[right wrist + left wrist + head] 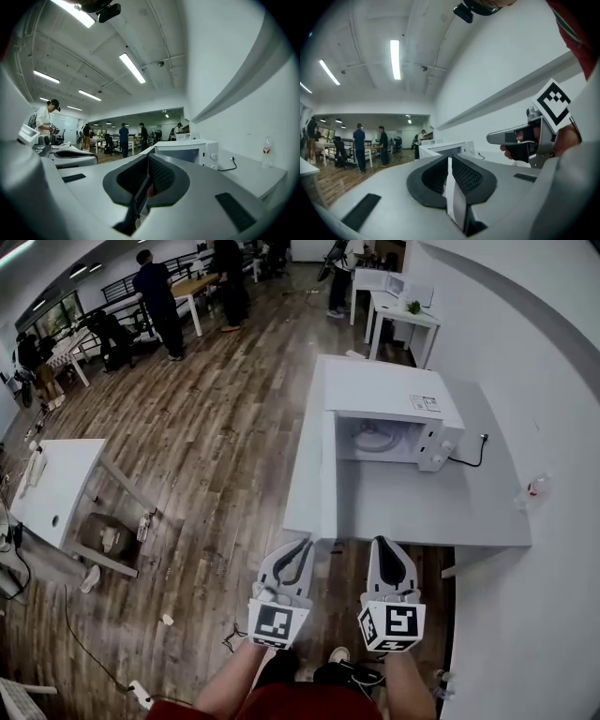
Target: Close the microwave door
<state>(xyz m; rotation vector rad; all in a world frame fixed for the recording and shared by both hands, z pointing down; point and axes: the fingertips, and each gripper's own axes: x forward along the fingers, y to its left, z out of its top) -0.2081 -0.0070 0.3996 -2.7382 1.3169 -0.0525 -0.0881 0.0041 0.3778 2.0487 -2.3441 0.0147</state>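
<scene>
Head view: left gripper (298,542) and right gripper (384,540), both clenched empty, hang just off the near edge of the table (469,507). The microwave (394,390) stands beyond on the far half, its door (329,484) swung open toward them.

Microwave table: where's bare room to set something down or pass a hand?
Biggest free patch: table in front of the microwave, right of its open door, out to the near edge. Also bare beyond the cable. Tight: narrow strip left of the door; bottle by the wall.
</scene>
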